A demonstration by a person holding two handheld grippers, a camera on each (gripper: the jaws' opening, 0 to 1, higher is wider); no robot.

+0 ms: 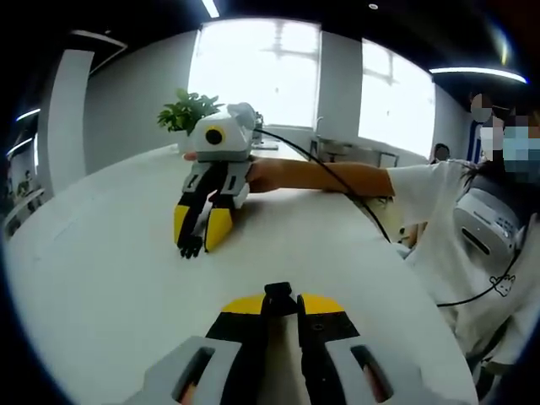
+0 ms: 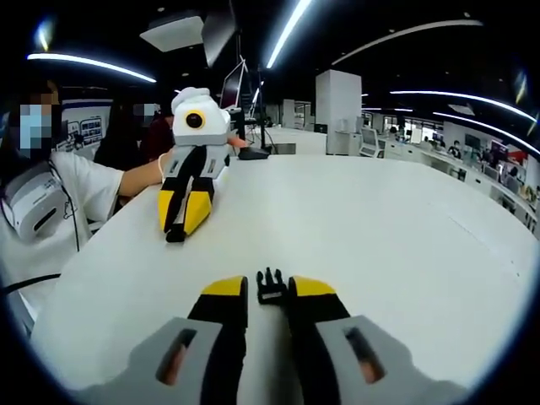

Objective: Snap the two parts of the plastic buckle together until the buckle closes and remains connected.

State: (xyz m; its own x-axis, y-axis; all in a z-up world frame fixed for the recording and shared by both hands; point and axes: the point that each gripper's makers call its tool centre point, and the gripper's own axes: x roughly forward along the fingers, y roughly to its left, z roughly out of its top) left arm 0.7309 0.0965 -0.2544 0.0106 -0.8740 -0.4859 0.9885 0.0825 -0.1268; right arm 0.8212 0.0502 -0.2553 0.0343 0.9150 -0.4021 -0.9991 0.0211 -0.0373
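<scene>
My left gripper (image 1: 280,307) is shut on a black buckle part (image 1: 278,293) that sticks up between its yellow tips, just above the white table (image 1: 101,278). My right gripper (image 2: 268,295) is shut on the black pronged buckle part (image 2: 270,283), prongs pointing away. The two grippers face each other across the table, well apart. Seen from the left gripper view, the right gripper (image 1: 201,240) rests tips-down with the pronged part (image 1: 190,248) at its end. In the right gripper view, the left gripper (image 2: 180,226) holds its part (image 2: 175,236) near the table surface.
A person in a white shirt (image 1: 439,219) sits at the table's edge, arm stretched along a black cable (image 1: 337,181). A potted plant (image 1: 187,111) stands at the far rim. Bare white tabletop (image 2: 380,245) spreads between and beside the grippers.
</scene>
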